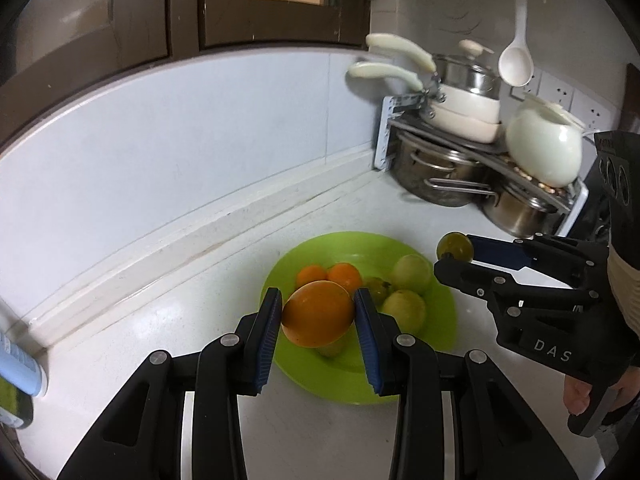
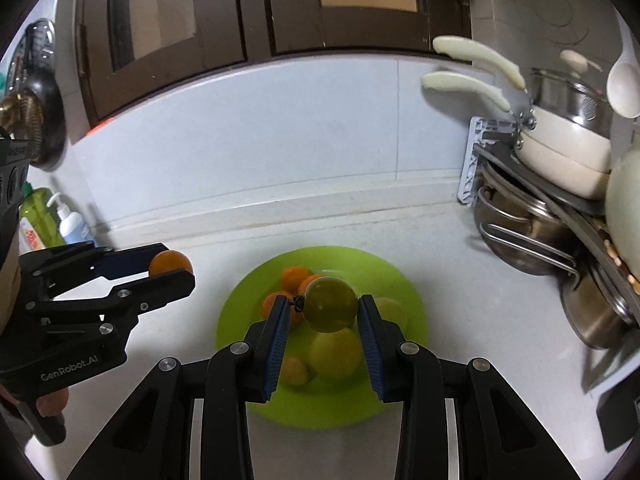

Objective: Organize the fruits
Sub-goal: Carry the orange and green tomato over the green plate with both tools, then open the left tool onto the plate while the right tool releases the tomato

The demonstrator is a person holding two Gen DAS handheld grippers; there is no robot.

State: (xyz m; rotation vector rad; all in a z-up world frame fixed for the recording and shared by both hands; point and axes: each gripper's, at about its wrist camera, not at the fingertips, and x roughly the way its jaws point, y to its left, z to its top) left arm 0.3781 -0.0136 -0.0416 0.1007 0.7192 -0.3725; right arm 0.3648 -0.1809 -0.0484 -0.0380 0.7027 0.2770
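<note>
1. Over a white kitchen worktop [image 1: 320, 432], the left gripper [image 1: 318, 314] held an orange [image 1: 318, 314], its blue-padded jaws clamped on the fruit's two sides above the near rim of a green bowl [image 1: 444, 312].

2. The right gripper [image 2: 322, 308] carried a dark green, stemmed fruit [image 2: 331, 304] the same way, jaws closed on its flanks, hanging over the bowl's middle.

3. Inside the bowl lay smaller oranges [image 1: 345, 276] towards the wall side and pale green fruits [image 1: 404, 308] towards the side of the pot rack [image 1: 480, 152], which filled the worktop's back right corner.

4. Both held fruits looked round, firm and smooth-skinned, so they would likely roll or slip under an off-centre hold; gripping across the widest part, as seen, seemed the safest choice.

5. Neither fruit appeared heavy, though hard squeezing could bruise the skin, and the green one's stem, next to the left pad, was probably best kept off it.
</note>
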